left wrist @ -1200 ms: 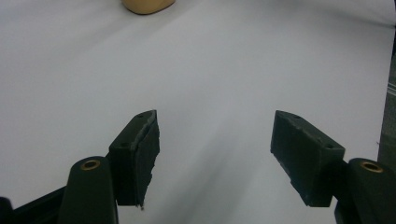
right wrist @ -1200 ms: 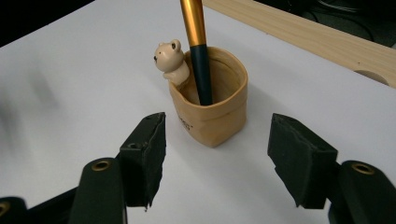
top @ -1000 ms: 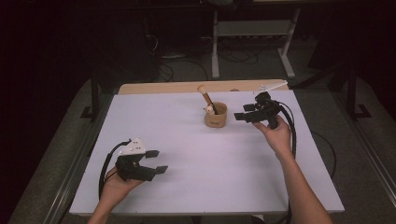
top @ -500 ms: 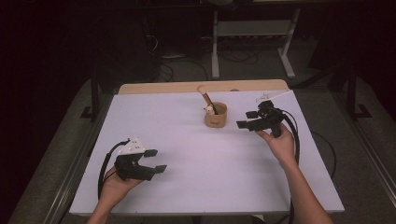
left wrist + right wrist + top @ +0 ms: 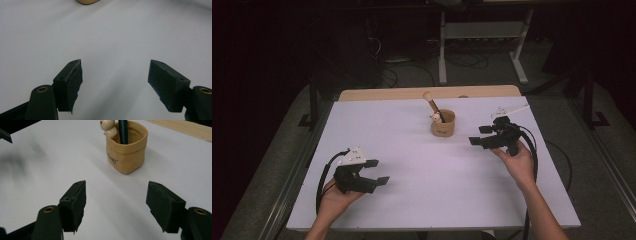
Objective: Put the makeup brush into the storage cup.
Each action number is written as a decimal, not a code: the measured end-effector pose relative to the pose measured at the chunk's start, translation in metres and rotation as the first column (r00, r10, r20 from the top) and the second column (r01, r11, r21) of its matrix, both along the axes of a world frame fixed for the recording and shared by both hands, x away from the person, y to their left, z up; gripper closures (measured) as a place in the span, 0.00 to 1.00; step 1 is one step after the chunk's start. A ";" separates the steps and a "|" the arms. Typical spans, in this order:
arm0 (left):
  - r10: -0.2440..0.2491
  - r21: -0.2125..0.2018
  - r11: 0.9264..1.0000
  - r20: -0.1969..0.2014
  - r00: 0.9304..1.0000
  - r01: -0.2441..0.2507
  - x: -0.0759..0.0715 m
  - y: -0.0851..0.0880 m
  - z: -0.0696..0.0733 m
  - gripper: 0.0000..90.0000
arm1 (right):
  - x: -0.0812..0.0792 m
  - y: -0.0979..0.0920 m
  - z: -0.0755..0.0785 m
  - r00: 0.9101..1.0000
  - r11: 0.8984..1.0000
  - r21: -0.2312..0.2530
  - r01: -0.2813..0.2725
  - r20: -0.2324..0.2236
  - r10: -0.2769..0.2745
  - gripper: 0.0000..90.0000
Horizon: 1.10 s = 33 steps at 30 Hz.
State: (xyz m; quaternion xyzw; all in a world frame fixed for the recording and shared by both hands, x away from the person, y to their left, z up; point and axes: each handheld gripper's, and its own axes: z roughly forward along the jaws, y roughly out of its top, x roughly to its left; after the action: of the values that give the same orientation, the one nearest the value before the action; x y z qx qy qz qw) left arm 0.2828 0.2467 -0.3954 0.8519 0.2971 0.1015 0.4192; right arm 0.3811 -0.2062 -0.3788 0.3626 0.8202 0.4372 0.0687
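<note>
A tan bag-shaped cup [image 5: 443, 124] stands at the table's back middle. A small pale figure [image 5: 435, 117] clings to its rim, and a dark-handled brush [image 5: 432, 102] leans out of it. My right gripper [image 5: 479, 135] hovers to the cup's right, pointing left toward it, with its jaws wide apart. In the right gripper view the cup [image 5: 127, 155] is ahead of the gripper [image 5: 116, 205]. My left gripper [image 5: 378, 172] rests low at the front left, also open and empty [image 5: 117, 82]. Both pairs of jaws have just been opening, with nothing between them.
The white table top [image 5: 412, 150] has a wooden strip [image 5: 427, 93] along its far edge. Cables trail from both grippers. Metal frame legs [image 5: 442, 45] and cables lie on the dark floor beyond the table.
My right gripper has moved toward the person and lower, a little away from the cup. The left gripper has stayed where it was.
</note>
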 end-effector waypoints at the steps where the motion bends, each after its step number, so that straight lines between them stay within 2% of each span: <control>1: -0.003 0.004 1.000 0.005 1.000 0.003 0.000 0.001 0.000 0.29 | -0.001 -0.001 0.000 1.000 1.000 0.000 -0.001 0.008 0.001 0.35; 8: 0.004 0.000 1.000 0.000 1.000 -0.004 0.000 0.001 0.000 0.29 | -0.010 -0.008 -0.001 1.000 1.000 0.001 0.005 0.007 -0.005 0.34; 14: 0.001 0.015 1.000 0.006 1.000 -0.002 -0.001 0.002 -0.002 0.28 | -0.018 -0.010 -0.003 1.000 1.000 -0.005 -0.003 0.016 0.003 0.34; 33: 0.013 0.023 1.000 0.020 1.000 -0.013 -0.010 0.003 -0.008 0.28 | -0.046 -0.018 -0.015 1.000 1.000 -0.013 -0.009 0.015 0.009 0.33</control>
State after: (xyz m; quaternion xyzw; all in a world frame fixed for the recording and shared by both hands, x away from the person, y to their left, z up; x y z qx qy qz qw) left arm 0.2723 0.2497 -0.4032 0.8537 0.2972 0.1162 0.4115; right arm 0.3352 -0.2244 -0.3934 0.3551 0.8241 0.4349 0.0754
